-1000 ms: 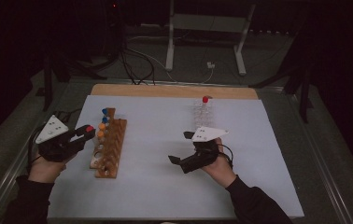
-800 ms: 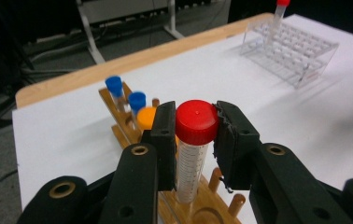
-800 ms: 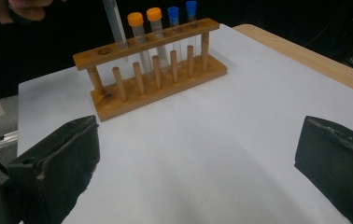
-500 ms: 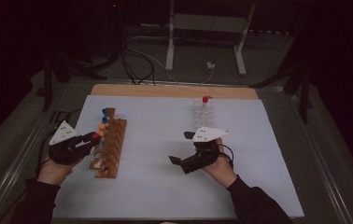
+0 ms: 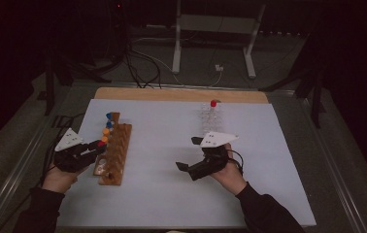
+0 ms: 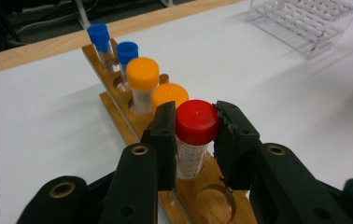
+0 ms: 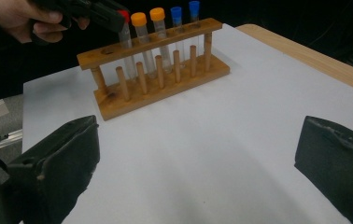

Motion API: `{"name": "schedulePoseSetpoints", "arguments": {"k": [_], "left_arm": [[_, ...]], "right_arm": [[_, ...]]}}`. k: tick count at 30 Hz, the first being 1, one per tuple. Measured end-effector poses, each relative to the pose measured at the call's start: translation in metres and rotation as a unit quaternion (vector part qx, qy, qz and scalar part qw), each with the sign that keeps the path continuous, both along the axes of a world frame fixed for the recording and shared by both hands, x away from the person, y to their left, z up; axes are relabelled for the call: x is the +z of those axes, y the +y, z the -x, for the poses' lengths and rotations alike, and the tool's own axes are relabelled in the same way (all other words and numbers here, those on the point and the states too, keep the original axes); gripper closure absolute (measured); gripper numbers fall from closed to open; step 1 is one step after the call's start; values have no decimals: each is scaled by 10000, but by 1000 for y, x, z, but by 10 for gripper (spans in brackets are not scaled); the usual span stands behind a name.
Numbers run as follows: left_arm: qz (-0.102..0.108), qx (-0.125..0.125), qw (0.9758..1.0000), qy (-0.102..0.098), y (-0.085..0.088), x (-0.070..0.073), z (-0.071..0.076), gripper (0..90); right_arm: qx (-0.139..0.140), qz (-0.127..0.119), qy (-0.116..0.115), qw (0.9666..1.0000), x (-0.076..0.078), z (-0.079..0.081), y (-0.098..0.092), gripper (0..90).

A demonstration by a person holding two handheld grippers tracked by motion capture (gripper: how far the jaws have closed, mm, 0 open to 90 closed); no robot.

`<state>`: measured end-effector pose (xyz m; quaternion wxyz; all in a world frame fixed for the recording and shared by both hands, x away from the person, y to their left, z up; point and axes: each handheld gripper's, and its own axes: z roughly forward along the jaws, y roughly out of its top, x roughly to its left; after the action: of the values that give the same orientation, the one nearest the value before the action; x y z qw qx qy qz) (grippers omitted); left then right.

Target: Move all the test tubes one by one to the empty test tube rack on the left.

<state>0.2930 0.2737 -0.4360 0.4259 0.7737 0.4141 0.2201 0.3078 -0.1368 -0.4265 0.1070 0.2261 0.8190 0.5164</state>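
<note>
When taken from the white sheet [image 5: 172,194] down to the cap, looks like the seating step of loading the wooden rack [image 5: 115,153], set lengthwise at the sheet's left, towards the person's side. Right gripper [image 5: 189,154] at mid-sheet, well apart from the rack, jaws wide and holding nothing. Left gripper [image 5: 96,145] at the rack's near half, jaws narrow and clamped on the red-capped tube [image 6: 191,154] by its cap. Tube upright, long axis vertical, red cap [image 6: 196,121] pointing up, lower end down through a hole in the top rail, just beside the orange-capped tubes [image 6: 143,74], with the blue-capped tubes [image 6: 127,50] farther along the row. Next, probably: lower until seated on the base, then spread the jaws and lift straight up, without tilting the tube or nudging its neighbours.
</note>
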Motion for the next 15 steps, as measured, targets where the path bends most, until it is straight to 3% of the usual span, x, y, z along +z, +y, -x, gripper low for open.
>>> {"name": "schedulePoseSetpoints", "arguments": {"k": [5, 9, 15], "left_arm": [[3, -29, 10000, 25, 1, 0, 0, 713], [-85, -24, 9999, -71, -2, -1, 2, 712], [-59, -54, 10000, -1, 1, 0, 2, 711]], "right_arm": [[0, -3, 10, 10000, 0, 0, 0, 0], [-12, -5, 22, 10000, 0, -1, 0, 0], [-22, -10, 23, 10000, 0, -1, -1, 0]]}}
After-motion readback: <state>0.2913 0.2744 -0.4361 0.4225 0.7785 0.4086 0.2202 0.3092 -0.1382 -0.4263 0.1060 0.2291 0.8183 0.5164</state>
